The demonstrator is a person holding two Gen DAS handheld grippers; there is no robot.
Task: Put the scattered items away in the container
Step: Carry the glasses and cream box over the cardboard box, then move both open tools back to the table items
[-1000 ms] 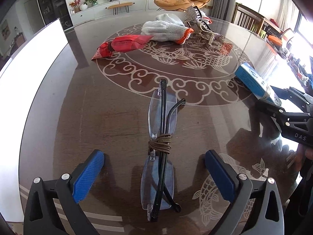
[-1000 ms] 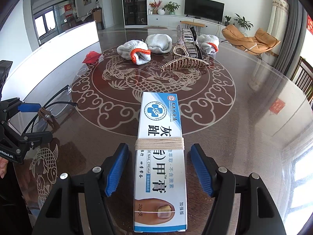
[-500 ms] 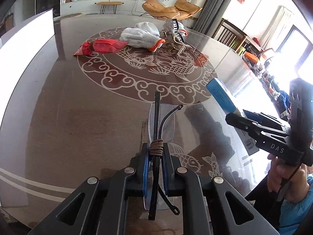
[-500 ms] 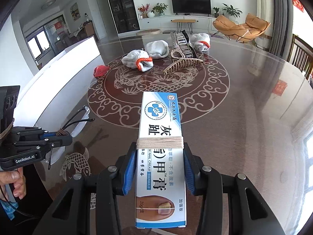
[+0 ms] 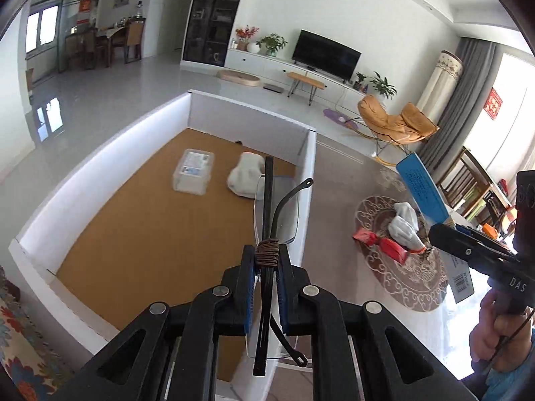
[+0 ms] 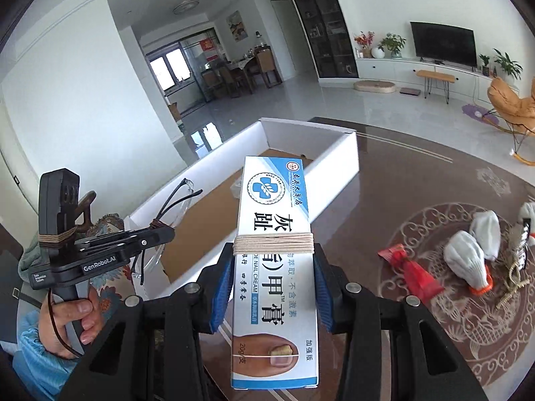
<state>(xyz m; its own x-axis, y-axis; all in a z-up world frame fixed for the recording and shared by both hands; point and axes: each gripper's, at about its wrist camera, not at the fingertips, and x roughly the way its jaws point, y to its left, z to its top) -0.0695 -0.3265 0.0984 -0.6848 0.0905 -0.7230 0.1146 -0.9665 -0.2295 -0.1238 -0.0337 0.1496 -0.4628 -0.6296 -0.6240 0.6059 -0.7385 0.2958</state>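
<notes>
On the left, my left gripper (image 5: pixel 265 287) is shut tight on the folded clear glasses with thin black arms (image 5: pixel 272 220), right by the brown cord wrapped around them. The glasses hang in the air over the near right wall of the big white box with a brown floor (image 5: pixel 100 163). A small clear plastic case (image 5: pixel 194 170) and a white cloth lump (image 5: pixel 245 173) lie inside, at the far end.

To the right, my right gripper (image 6: pixel 272 287) squeezes the long white and blue cream box (image 6: pixel 274 260) from both sides. It is in the air too, pointing at the white box.

I think I should move both things over the bare brown floor, go low, then let go softly so the glasses do not crack. The red wrapper (image 6: pixel 413 272) and white gloves (image 6: pixel 468 260) wait on the dark round table (image 6: pixel 418 183), far right.
</notes>
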